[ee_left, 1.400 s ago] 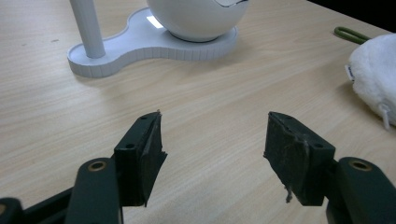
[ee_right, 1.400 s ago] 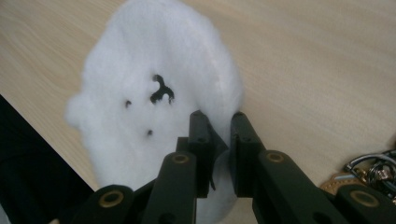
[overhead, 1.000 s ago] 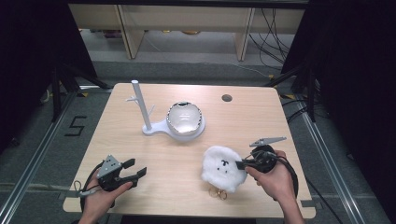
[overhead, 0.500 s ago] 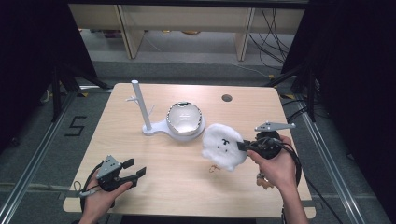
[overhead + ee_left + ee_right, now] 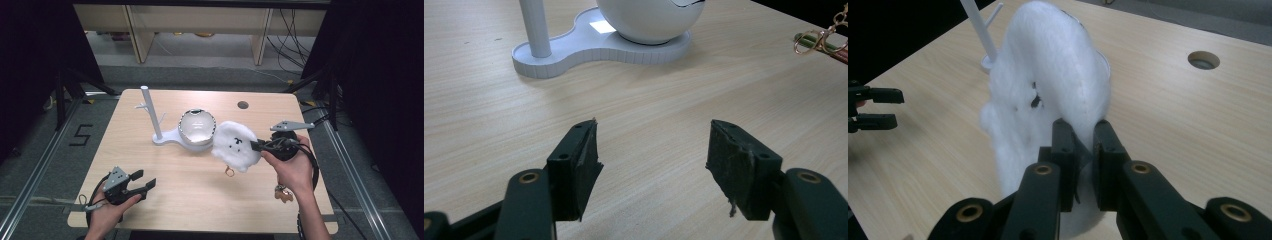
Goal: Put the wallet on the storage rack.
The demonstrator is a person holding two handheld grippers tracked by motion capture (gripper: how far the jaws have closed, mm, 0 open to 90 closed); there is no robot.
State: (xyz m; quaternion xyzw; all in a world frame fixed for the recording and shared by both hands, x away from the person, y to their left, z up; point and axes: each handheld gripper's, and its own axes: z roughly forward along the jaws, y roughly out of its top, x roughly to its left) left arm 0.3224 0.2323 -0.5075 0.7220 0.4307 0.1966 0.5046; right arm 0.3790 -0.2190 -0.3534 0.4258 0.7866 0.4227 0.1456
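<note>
1. The right gripper (image 5: 256, 145) has its jaws pinched tight on the edge of a fluffy white plush (image 5: 235, 146), which hangs just beside the white stand (image 5: 167, 136), clear of the table (image 5: 200, 195).
2. The plush looks light, soft and floppy; a firm pinch on its rim seems the safest hold.
3. The round bowl (image 5: 197, 127) on the stand looks empty from here.
4. The left gripper (image 5: 142, 184) rests well short of the stand, jaws wide apart, holding nothing.
</note>
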